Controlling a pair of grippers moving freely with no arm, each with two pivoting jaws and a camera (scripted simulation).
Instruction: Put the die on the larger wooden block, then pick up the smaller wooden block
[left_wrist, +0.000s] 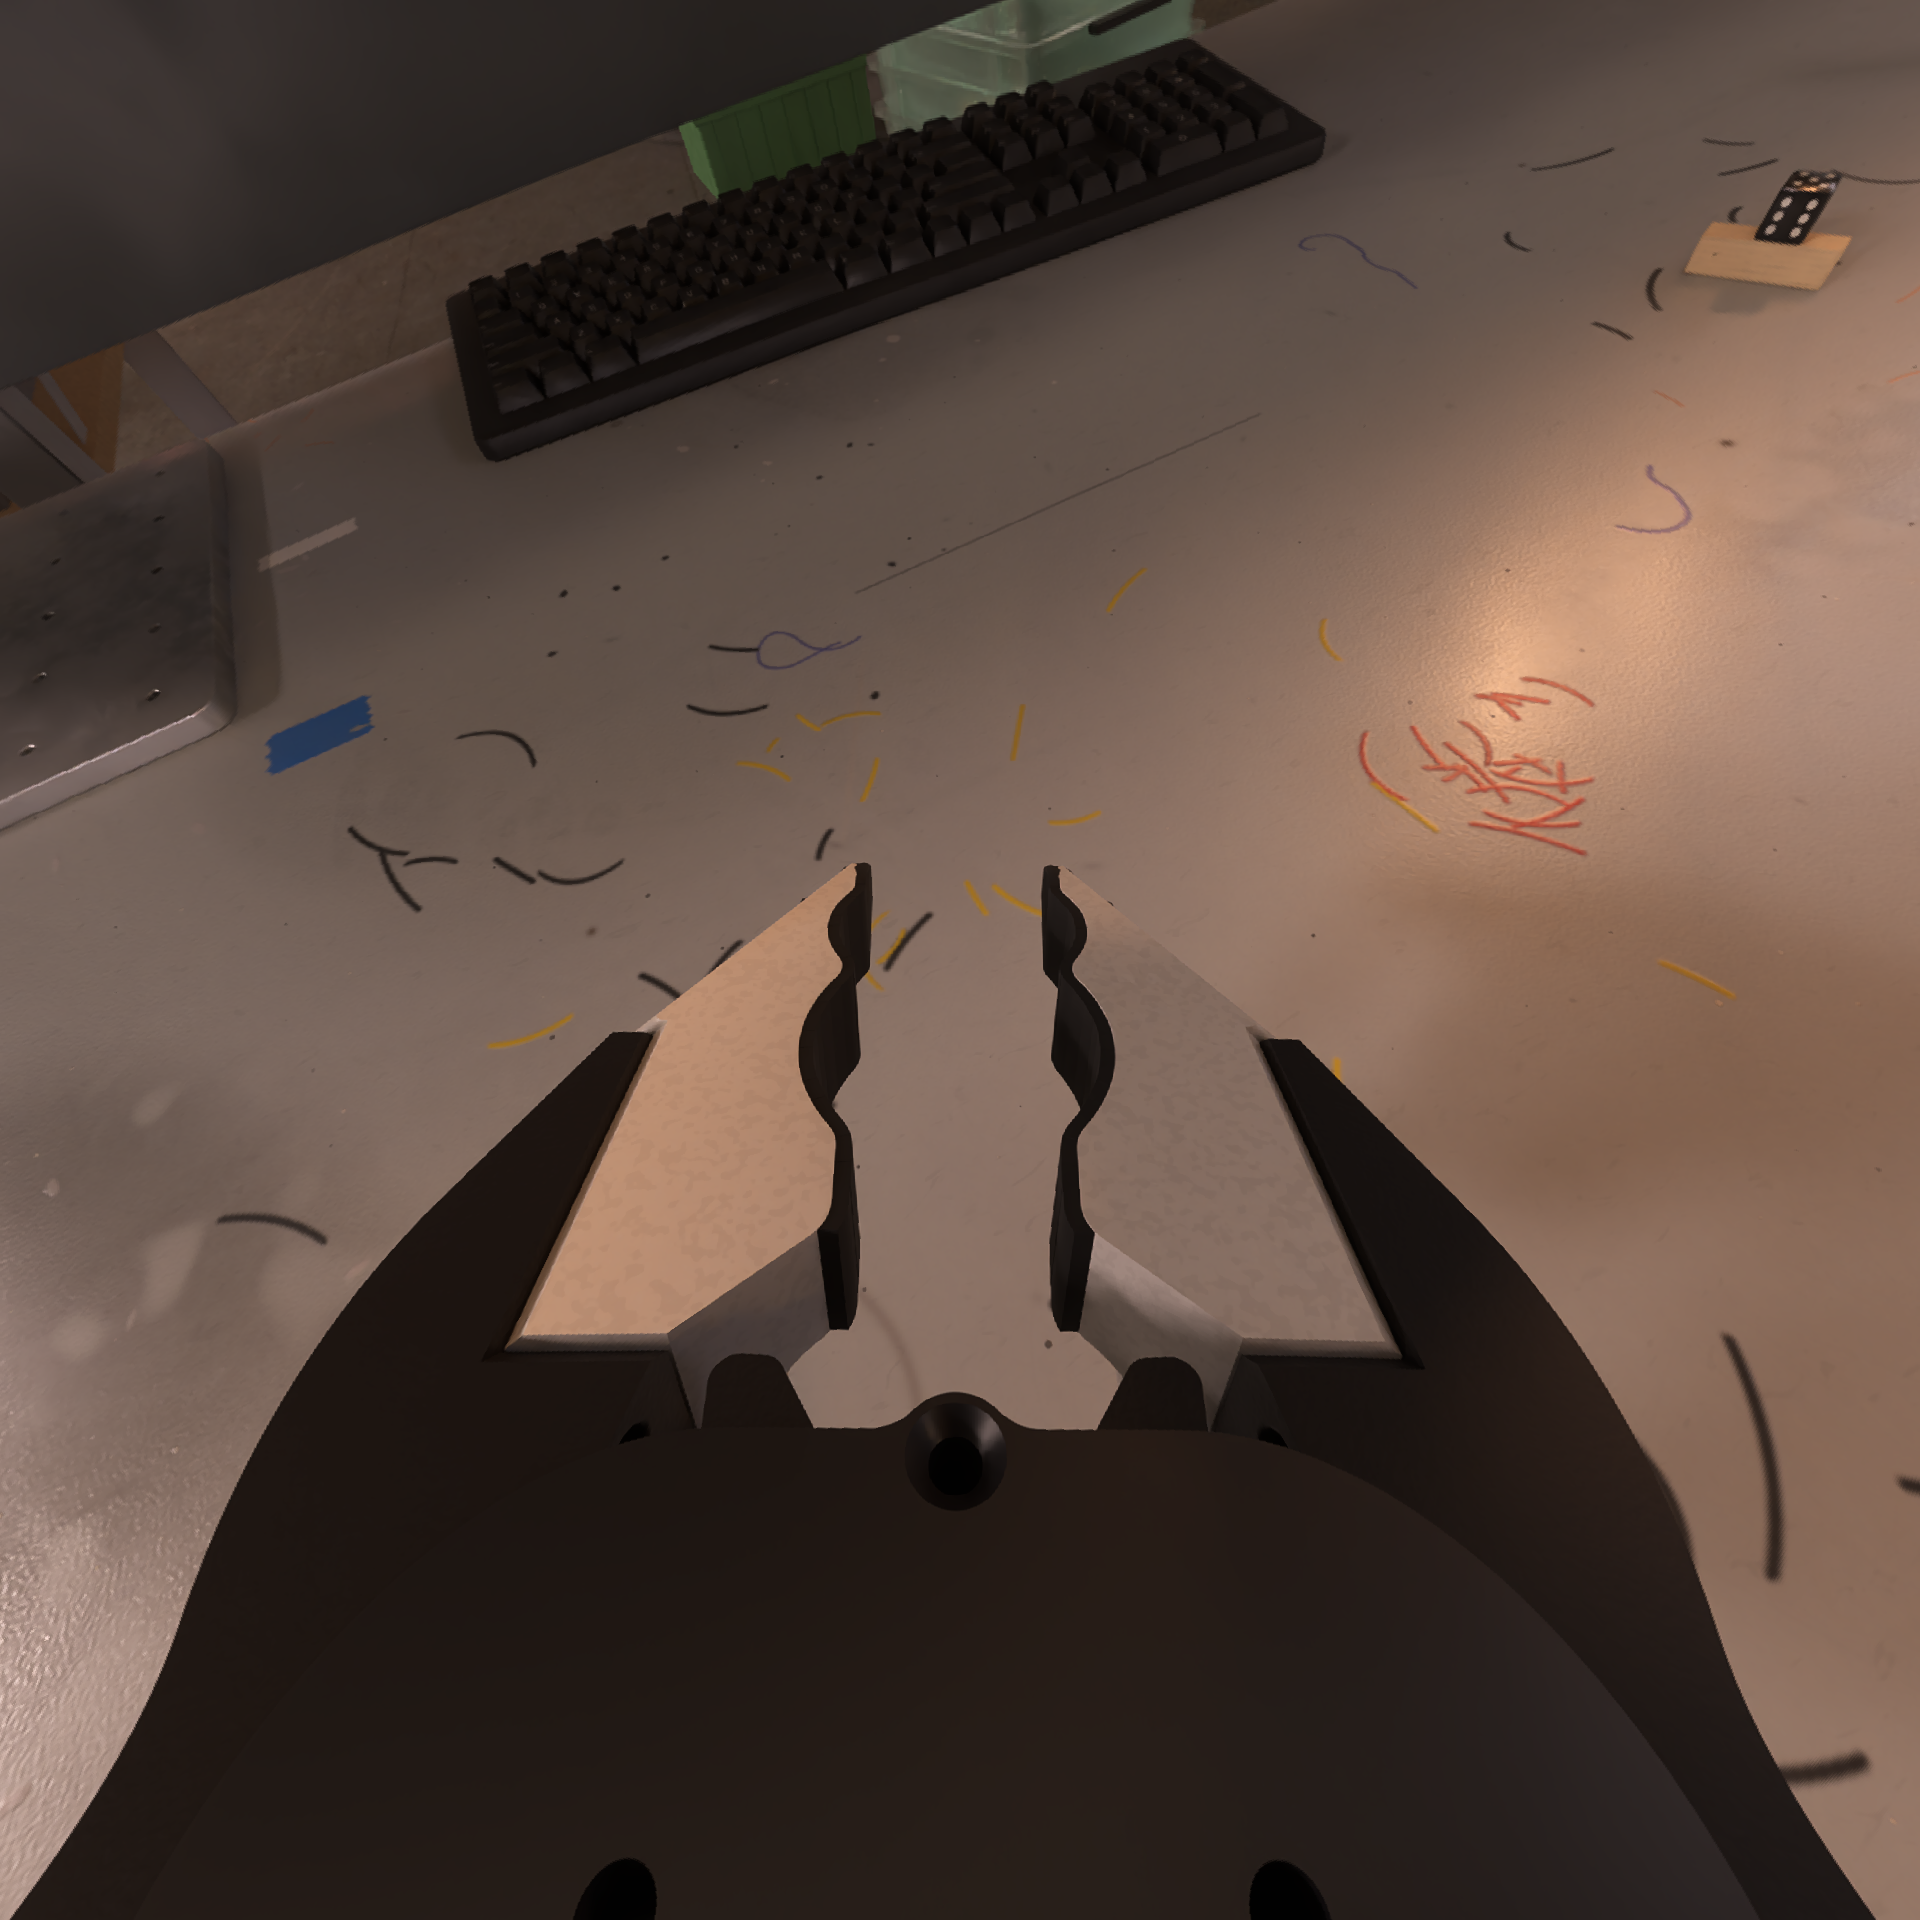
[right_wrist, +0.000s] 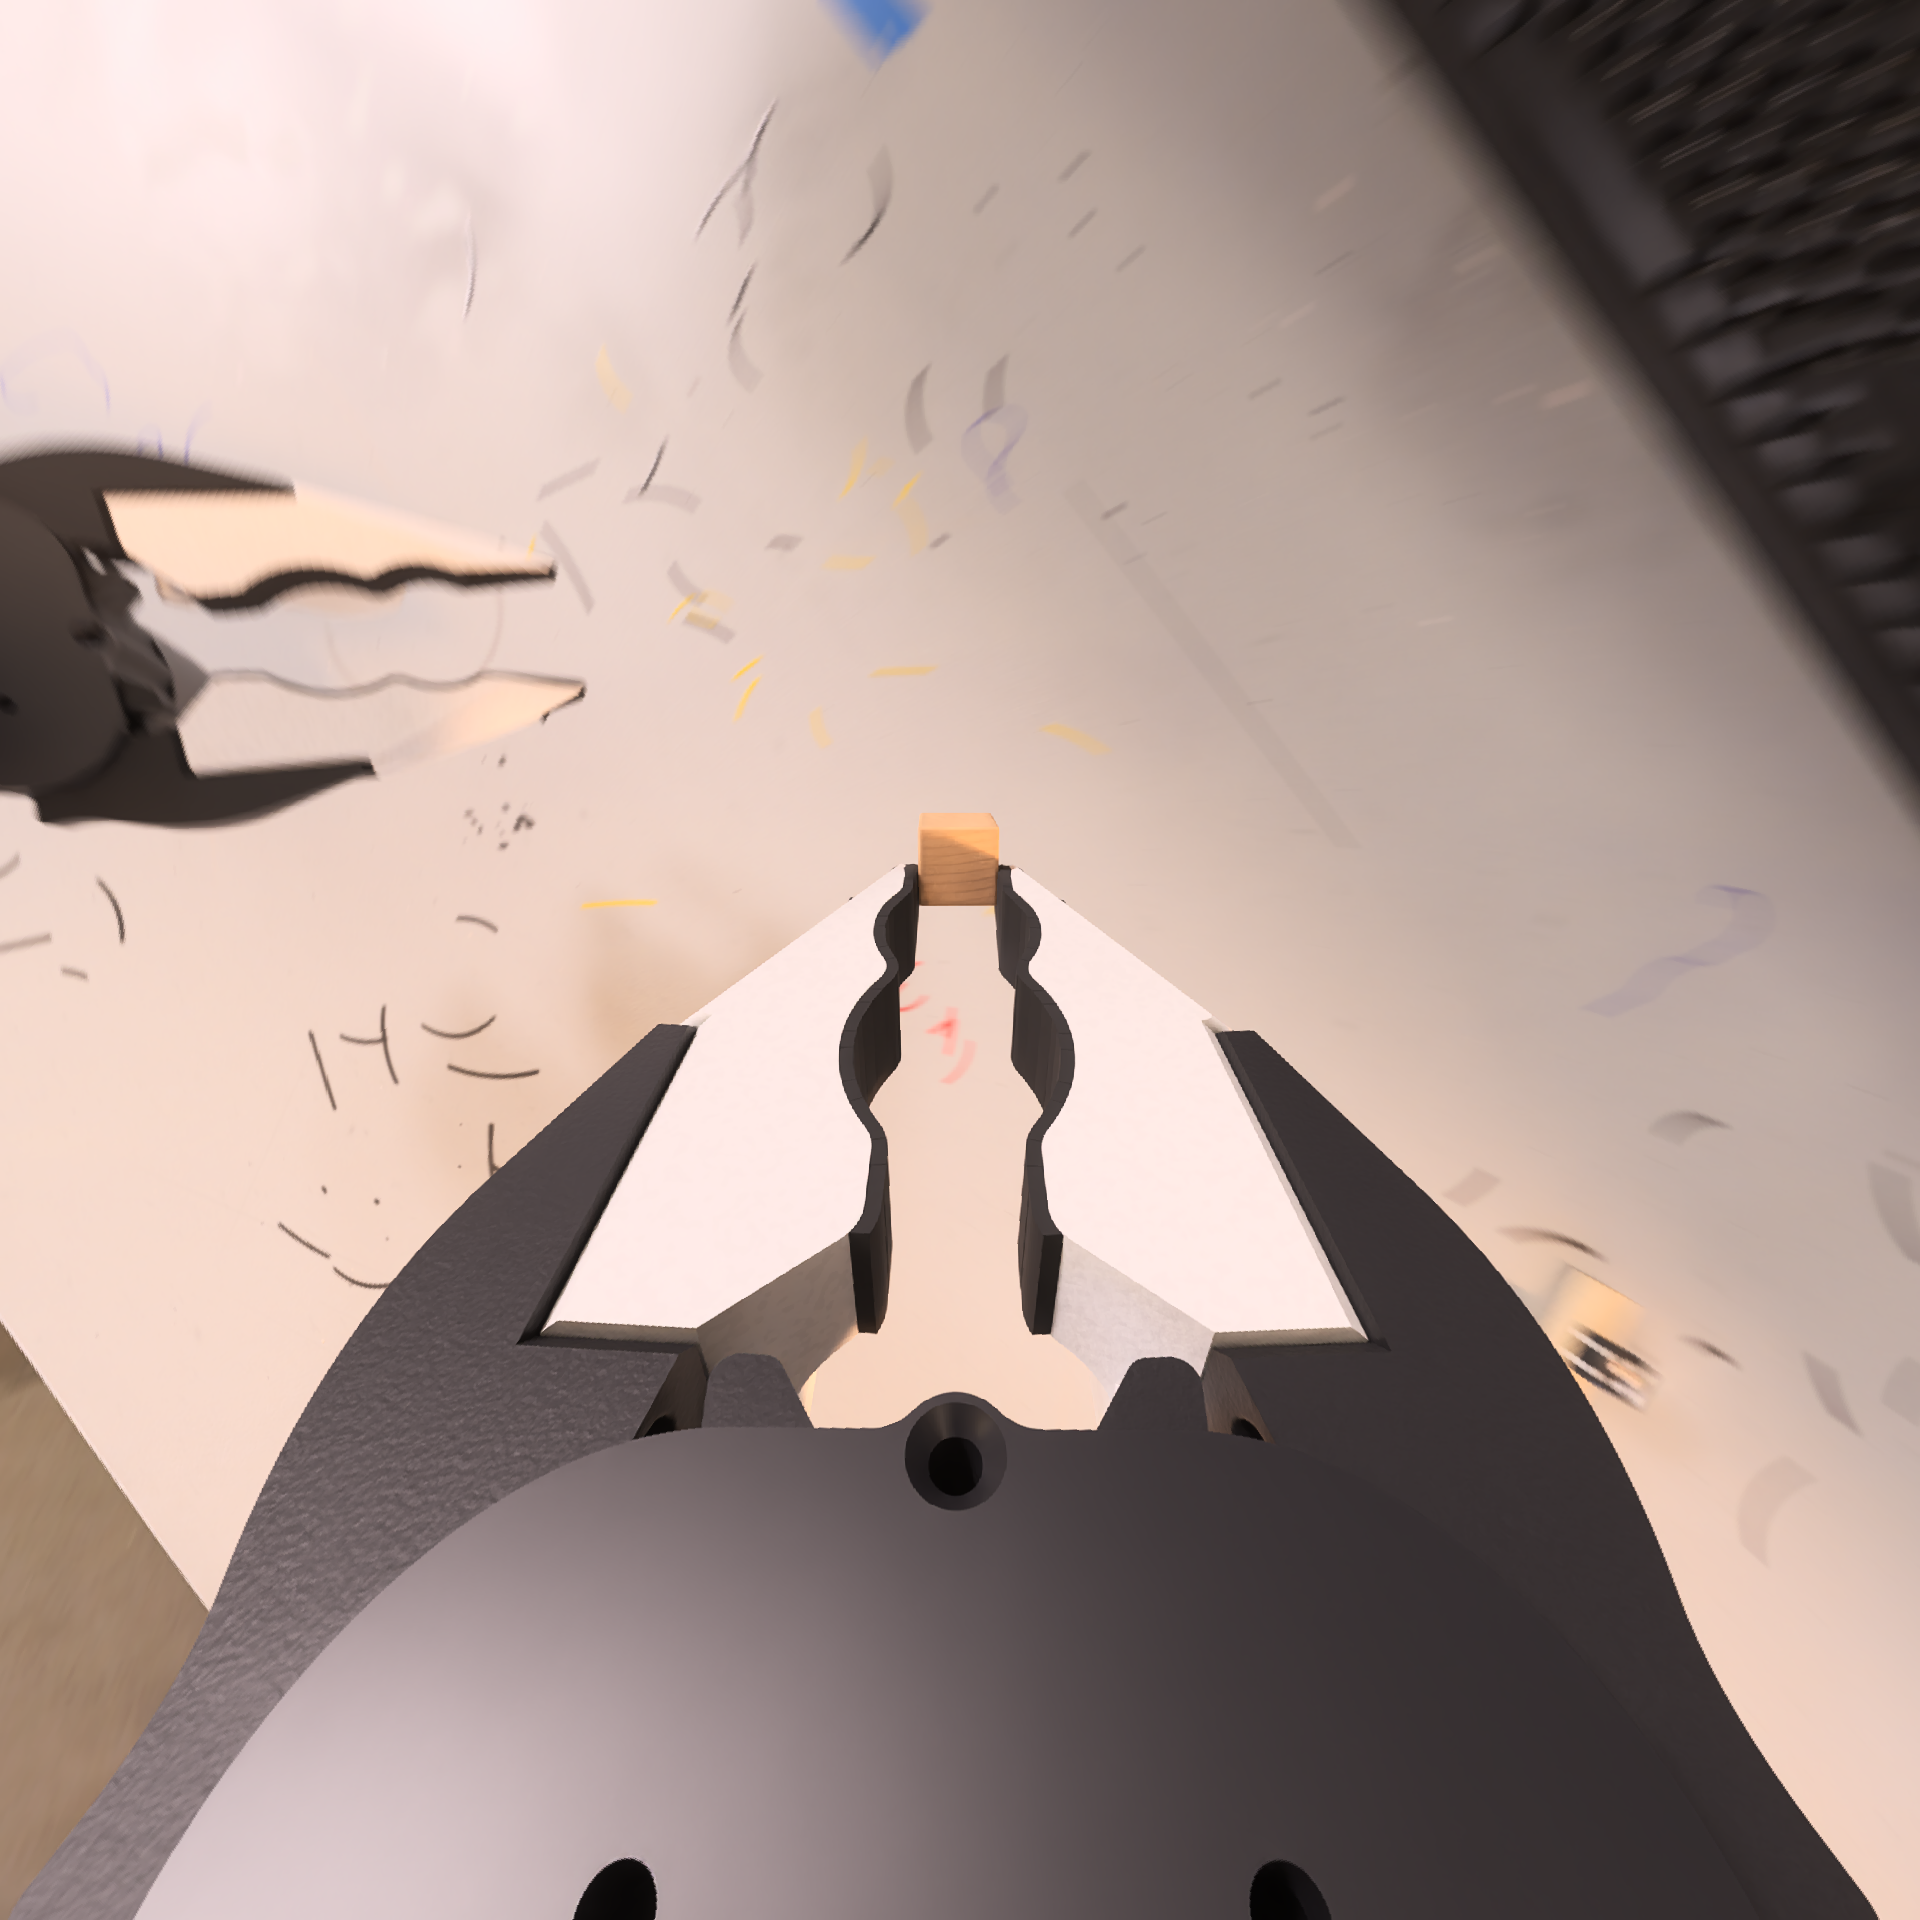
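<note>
In the left wrist view, a black die (left_wrist: 1794, 209) with white pips stands on the larger flat wooden block (left_wrist: 1766, 260) at the far right of the table. My left gripper (left_wrist: 957, 883) is open and empty above the table's middle. In the right wrist view, my right gripper (right_wrist: 958, 878) is shut on the smaller wooden block (right_wrist: 958, 858), a small tan cube held at the fingertips above the table. The left gripper (right_wrist: 566, 629) shows open at the left of that view. The larger block with the die shows blurred at the right (right_wrist: 1595, 1330).
A black keyboard (left_wrist: 883, 239) lies at the back, also blurred at the upper right of the right wrist view (right_wrist: 1766, 312). A green bin (left_wrist: 779, 135) stands behind it. A metal plate (left_wrist: 104, 623) sits at the left, with blue tape (left_wrist: 317, 732) beside it. Pen marks cover the table.
</note>
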